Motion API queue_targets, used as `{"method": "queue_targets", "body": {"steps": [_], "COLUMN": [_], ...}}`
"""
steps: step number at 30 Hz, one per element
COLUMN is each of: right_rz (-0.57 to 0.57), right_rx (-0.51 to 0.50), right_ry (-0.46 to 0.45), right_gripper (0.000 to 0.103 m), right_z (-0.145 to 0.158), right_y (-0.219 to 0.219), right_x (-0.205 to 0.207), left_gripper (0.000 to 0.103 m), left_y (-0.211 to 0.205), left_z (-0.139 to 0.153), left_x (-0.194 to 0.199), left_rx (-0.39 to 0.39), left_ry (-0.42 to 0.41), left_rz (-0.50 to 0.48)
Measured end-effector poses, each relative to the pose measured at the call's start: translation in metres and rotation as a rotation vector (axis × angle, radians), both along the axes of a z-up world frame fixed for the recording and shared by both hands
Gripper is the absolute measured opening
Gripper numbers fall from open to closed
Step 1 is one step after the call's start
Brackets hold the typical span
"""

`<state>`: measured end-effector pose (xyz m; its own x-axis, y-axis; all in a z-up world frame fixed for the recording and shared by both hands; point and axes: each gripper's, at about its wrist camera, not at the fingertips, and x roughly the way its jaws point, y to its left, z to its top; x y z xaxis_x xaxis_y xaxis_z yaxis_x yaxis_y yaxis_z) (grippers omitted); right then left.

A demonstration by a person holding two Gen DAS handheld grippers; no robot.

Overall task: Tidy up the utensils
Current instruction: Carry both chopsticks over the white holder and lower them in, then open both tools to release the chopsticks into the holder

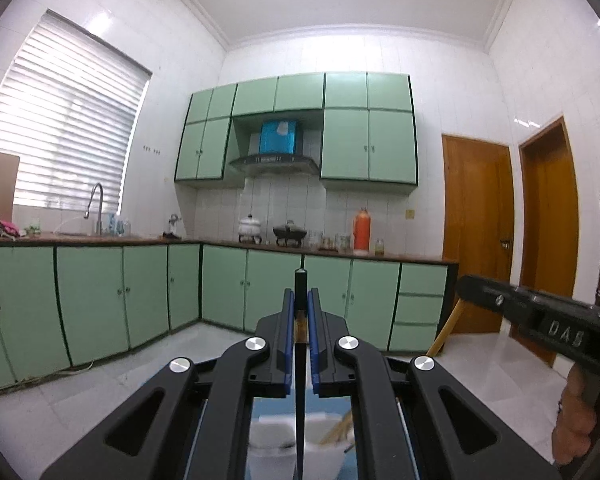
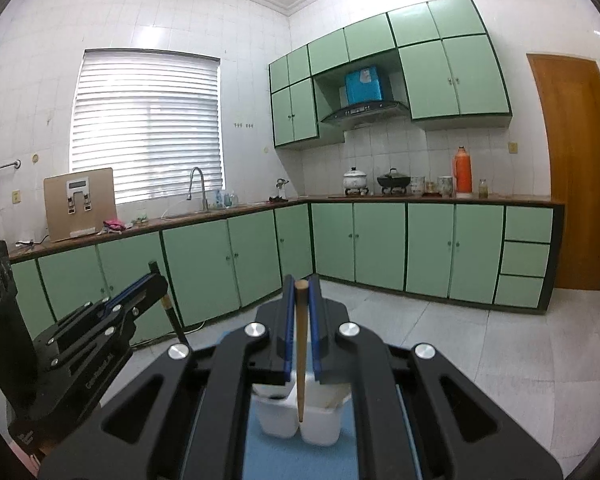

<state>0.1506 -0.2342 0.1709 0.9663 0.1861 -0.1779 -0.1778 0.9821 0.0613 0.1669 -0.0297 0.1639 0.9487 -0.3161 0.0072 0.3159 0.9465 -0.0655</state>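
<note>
Blue mat covers the visible work surface below both grippers. Directly on it: white plastic two-compartment utensil holder, upright. Underlying surface itself not visible.

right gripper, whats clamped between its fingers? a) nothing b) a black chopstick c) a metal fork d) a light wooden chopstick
d: in the right wrist view the right gripper is shut on a light wooden chopstick that hangs down over the white holder, while the black chopstick sits in the left gripper.
</note>
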Motion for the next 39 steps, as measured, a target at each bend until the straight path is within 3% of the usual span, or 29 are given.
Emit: {"method": "queue_targets", "body": {"steps": [7,15,23,34,39], "right_rz": [-0.031,-0.040,-0.043,-0.042,-0.041], "right_rx": [-0.037,-0.054,-0.054,-0.057,-0.064], "right_ry": [0.026,0.078,0.134,0.194,0.240], "right_gripper": [0.006,0.006,0.006,0.006,0.006], "right_z": [-0.003,-0.035,-0.066,-0.103,-0.125], "right_y": [0.001,0.006,0.015,0.025,0.030], "right_x": [0.051,0.099,0.131,0.152,0.158], "left_gripper": [0.007,0.007,0.006,0.007,0.007], "left_y": [-0.013,-0.025,-0.025,-0.022,-0.019], "left_z": [0.012,-0.013,-0.044,-0.081,-0.103], "left_x": [0.048,0.104,0.147,0.169,0.180], "left_rx": [-0.013,0.024,0.044,0.064,0.069], "left_ry": [-0.058,-0.033,0.029,0.112,0.196], "left_rz": [0.011,0.058,0.078,0.075,0.073]}}
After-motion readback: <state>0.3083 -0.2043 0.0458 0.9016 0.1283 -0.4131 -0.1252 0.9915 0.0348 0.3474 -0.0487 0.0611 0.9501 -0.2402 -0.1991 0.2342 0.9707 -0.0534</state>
